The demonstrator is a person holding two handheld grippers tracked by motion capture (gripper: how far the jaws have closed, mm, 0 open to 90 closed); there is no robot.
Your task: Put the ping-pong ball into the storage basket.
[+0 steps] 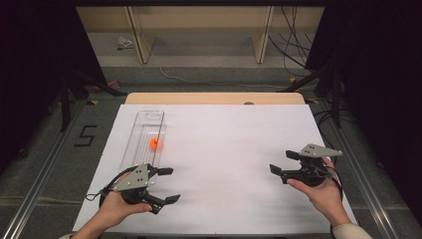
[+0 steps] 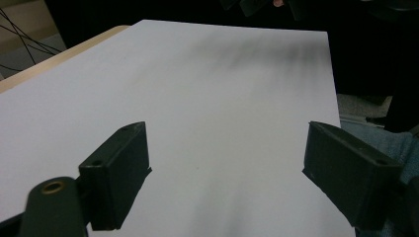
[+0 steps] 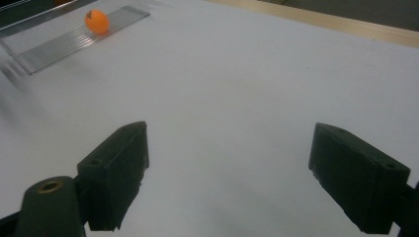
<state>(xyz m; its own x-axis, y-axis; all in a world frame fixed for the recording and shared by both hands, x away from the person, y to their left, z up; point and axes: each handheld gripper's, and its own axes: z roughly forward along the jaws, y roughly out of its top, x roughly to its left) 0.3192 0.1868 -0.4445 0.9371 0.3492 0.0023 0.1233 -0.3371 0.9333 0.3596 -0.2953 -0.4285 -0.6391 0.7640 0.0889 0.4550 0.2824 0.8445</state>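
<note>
The orange ball (image 1: 156,143) sits in the clear ridged tray (image 1: 144,130), roughly at the middle of its length, on the left part of the white sheet (image 1: 224,149) that covers the counter (image 1: 214,98). In my right gripper view the same ball (image 3: 97,21) rests on the tray's ribbed floor (image 3: 59,47), far off toward the upper left corner, with nothing touching it.

My left gripper (image 1: 168,184) is just at the near end of the tray, held in my left hand (image 1: 117,206) above the sheet's front left corner. Its fingers (image 2: 121,173) stand wide apart with only bare white sheet between them, pointing across the counter toward the right.

My right gripper (image 1: 283,163) is well apart from the ball, over the right side of the sheet, cradled in my right hand (image 1: 323,191). Its fingers (image 3: 118,170) are spread just as wide, empty, and aimed left toward the tray.

Beyond the counter's far edge lie grey floor, a pale wooden frame (image 1: 199,30) and loose cables (image 1: 293,45).
</note>
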